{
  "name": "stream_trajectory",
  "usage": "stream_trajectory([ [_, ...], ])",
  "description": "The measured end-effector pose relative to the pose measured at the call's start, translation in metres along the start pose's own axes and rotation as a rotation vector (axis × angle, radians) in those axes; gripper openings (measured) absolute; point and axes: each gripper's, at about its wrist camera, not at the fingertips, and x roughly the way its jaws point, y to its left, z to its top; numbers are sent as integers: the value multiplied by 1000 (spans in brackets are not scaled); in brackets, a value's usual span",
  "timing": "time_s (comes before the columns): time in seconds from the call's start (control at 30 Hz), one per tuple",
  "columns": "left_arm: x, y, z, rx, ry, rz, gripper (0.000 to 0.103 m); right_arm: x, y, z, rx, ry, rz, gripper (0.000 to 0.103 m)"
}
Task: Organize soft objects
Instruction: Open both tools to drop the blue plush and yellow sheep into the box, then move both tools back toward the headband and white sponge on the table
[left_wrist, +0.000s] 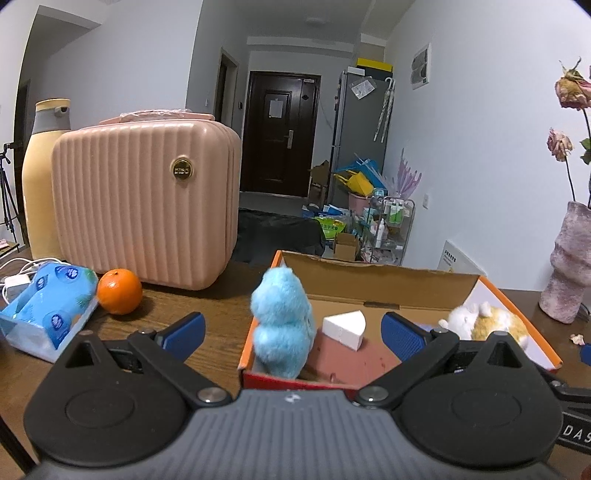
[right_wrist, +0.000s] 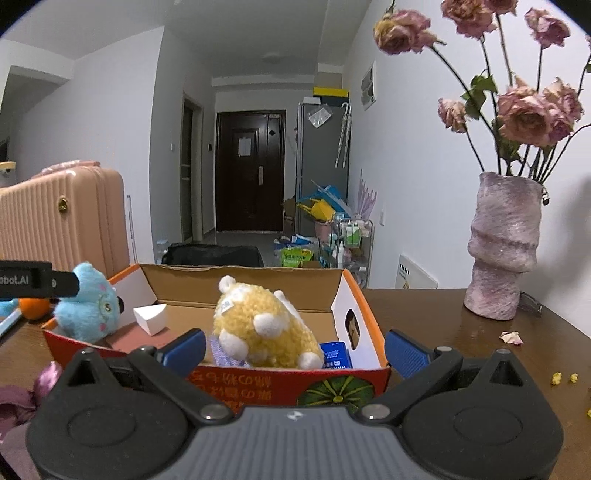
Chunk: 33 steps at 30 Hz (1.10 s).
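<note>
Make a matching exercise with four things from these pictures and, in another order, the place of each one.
Things:
1. blue plush toy
2. orange
3. vase
4. yellow plush toy

Places:
a. on the table, right of the box
b. left end of the cardboard box
c. on the table, beside the tissue pack
d. right part of the box

Pairs: 1-b, 2-c, 3-a, 4-d

The fluffy plush toy (left_wrist: 280, 325) is sky blue, with a pale round eye patch ringed in pink dots. The hamster plush (right_wrist: 264, 328) is golden yellow with white paws and ears. The cardboard box (right_wrist: 343, 384) is orange-red outside, printed with yellow characters and a green striped pumpkin, plain brown inside. The ribbed suitcase (left_wrist: 140, 206) is pale pink with a gold badge. The orange (left_wrist: 119, 291) is bright orange. The vase (right_wrist: 504, 251) is mottled mauve. The surface (right_wrist: 461, 332) is dark brown wood.
</note>
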Motion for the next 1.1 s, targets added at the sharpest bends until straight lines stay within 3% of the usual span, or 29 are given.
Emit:
stream_trajectory([
  [1.1,-116,39,-53,36,10,-30,103,-121,10,-55,-35,-42,48,103],
])
